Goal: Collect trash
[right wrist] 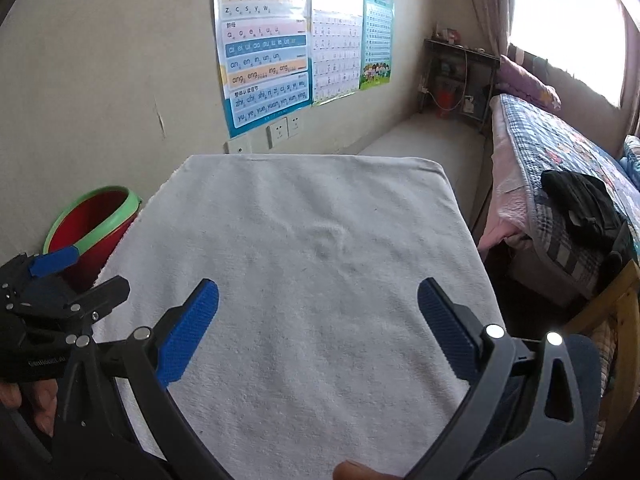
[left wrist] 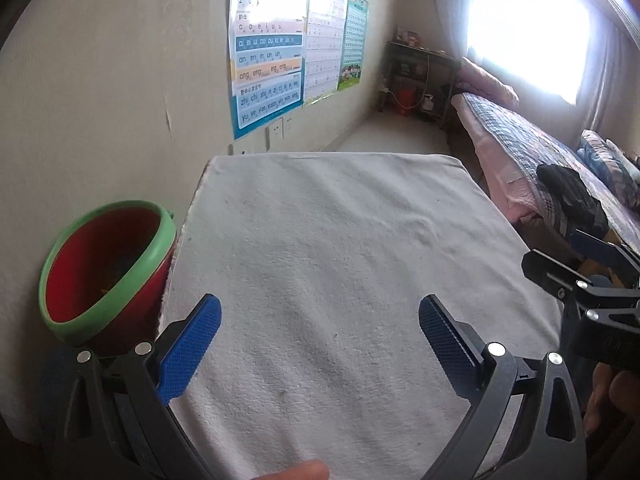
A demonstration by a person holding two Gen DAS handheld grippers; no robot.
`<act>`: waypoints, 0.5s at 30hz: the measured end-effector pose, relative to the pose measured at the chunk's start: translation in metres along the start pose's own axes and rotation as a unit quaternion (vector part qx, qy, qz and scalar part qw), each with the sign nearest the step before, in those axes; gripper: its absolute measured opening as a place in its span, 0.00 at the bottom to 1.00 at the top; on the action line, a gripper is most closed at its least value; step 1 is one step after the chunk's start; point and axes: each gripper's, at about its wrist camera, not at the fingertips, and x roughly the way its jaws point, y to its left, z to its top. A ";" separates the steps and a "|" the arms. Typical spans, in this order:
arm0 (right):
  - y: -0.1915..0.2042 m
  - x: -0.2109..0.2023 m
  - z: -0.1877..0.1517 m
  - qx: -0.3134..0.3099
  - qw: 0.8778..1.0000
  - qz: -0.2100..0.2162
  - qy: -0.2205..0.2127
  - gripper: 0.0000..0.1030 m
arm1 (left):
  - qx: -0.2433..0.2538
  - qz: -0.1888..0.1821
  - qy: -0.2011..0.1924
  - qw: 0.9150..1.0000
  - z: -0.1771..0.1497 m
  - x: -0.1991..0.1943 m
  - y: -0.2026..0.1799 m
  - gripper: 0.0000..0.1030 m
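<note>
A red bin with a green rim (left wrist: 106, 268) stands on the floor at the left edge of the white cloth-covered table (left wrist: 340, 248); small scraps lie inside it. It also shows in the right wrist view (right wrist: 94, 224). My left gripper (left wrist: 320, 320) is open and empty over the near part of the cloth. My right gripper (right wrist: 318, 308) is open and empty over the cloth too. The right gripper shows at the right edge of the left wrist view (left wrist: 588, 280), and the left gripper shows at the left edge of the right wrist view (right wrist: 48, 280). No trash shows on the cloth.
A wall with posters (left wrist: 268, 52) and sockets (right wrist: 278, 132) runs along the left. A bed with a patterned quilt (right wrist: 560, 152) and dark clothes (right wrist: 580, 200) lies to the right. A dark shelf (left wrist: 420, 76) stands at the far end.
</note>
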 end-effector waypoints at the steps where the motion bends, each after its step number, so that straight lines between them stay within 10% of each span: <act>1: 0.001 0.001 0.000 0.000 1.000 0.000 0.001 0.95 | -0.001 0.002 -0.003 1.000 0.000 -0.001 0.001 0.92; 15: 0.002 -0.002 -0.003 0.000 1.000 -0.009 -0.008 0.95 | -0.008 -0.007 -0.011 1.000 0.000 -0.001 0.002 0.92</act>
